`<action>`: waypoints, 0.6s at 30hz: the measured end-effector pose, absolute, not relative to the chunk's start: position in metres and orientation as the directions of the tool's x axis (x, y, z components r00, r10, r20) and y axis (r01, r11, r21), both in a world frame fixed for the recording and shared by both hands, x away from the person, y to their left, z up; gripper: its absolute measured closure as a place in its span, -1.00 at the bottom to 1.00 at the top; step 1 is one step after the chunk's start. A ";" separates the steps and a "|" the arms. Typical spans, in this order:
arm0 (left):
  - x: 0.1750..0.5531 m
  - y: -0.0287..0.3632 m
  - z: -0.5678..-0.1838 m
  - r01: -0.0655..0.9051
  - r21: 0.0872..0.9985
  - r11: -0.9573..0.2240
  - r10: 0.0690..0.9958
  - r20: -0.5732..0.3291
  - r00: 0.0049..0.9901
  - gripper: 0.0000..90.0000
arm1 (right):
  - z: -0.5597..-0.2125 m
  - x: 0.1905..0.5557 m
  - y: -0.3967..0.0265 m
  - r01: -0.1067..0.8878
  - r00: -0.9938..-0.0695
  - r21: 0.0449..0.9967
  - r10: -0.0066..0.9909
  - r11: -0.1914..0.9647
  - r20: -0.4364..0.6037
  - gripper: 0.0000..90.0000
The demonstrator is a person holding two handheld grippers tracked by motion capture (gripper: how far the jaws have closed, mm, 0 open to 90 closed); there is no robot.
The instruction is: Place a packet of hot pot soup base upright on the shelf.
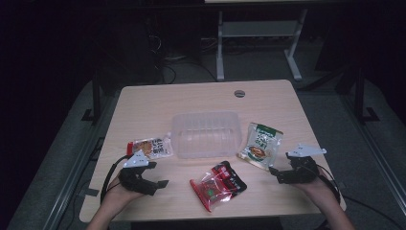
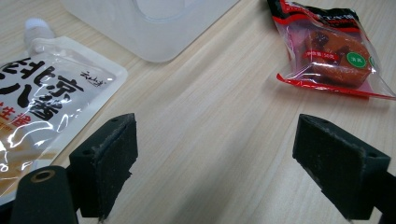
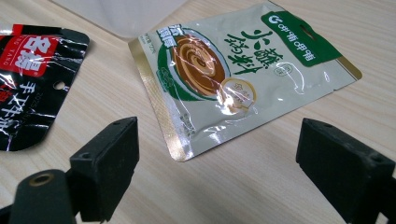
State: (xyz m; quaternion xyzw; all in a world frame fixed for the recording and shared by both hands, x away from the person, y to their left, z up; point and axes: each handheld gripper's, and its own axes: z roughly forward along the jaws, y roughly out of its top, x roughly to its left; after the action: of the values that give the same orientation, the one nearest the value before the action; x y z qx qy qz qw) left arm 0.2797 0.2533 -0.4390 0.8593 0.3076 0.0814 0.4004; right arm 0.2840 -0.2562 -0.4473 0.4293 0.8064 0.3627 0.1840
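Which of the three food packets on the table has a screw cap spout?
The white and orange sauce pouch, left of the clear plastic tub, has a white spout. The red-black packet and green-cream sachet are flat-sealed.

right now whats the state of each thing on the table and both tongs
clear tub: upright, empty
spouted sauce pouch: flat on table, left of tub
red snack pack: sealed, flat, in front of tub
green sauce packet: sealed, flat, right of tub
left tongs: open, holding nothing
right tongs: open, holding nothing

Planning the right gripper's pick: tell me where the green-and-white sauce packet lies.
In the high view the green-and-white sauce packet lies flat, right of the clear plastic container, just ahead of the open right gripper.
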 end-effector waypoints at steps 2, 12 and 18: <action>0.280 0.253 -0.438 0.465 0.737 -0.491 0.595 -0.107 0.797 -0.68 | -0.447 0.284 -0.256 0.561 -0.564 0.742 0.825 0.368 0.017 -0.72; 0.271 0.233 -0.426 0.452 0.746 -0.490 0.565 -0.123 0.816 -0.07 | -0.447 0.286 -0.253 0.559 -0.569 0.741 0.822 0.372 0.016 -0.72; 0.267 0.219 -0.421 0.448 0.756 -0.478 0.535 -0.154 0.831 0.43 | -0.447 0.286 -0.251 0.557 -0.574 0.740 0.819 0.378 0.014 -0.72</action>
State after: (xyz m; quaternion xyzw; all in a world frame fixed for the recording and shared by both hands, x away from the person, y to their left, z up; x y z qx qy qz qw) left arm 0.2670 0.2189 -0.4207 0.8581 0.2862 0.0515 0.4232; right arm 0.2862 -0.2511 -0.4471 0.4245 0.8101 0.3618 0.1807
